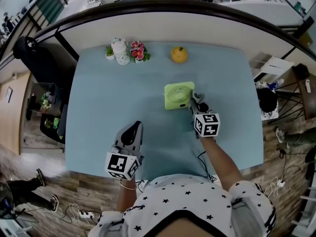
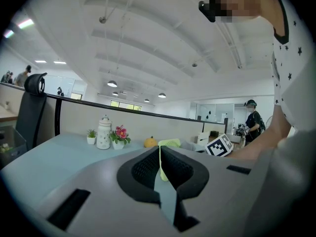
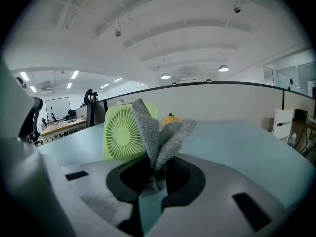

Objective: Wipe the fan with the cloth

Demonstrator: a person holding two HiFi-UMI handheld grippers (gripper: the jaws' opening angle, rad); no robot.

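Table [image 1: 98, 107], light blue, fills the middle of the head view, with a dark-railed partition [image 1: 148, 21] curving along its far edge. Person's two arms reach in from the bottom, one gripper in each hand.

Fan [image 1: 178, 95], light green and square, stands upright right of table centre. In the right gripper view its round grille [image 3: 120, 132] faces the camera.

Right gripper [image 1: 193, 99] sits just beside the fan's right near corner. Its jaws are clamped on the cloth [image 3: 159, 130], a grey knit rag that sticks up out of them in two crumpled flaps. The cloth overlaps the fan's right edge in that view, but contact can't be confirmed. Marker cube [image 1: 207, 125] sits behind the jaws.

Left gripper [image 1: 132, 130] is over the near left part of the table, well apart from the fan. Its jaws are pressed together with nothing between them, and only a thin sliver of the green fan shows through the slit in the left gripper view.

Far edge row, left to right:
- small potted plant [image 1: 109, 52]
- white jar [image 1: 120, 51]
- pink flowers [image 1: 138, 51]
- orange fruit [image 1: 178, 54], standing apart to the right
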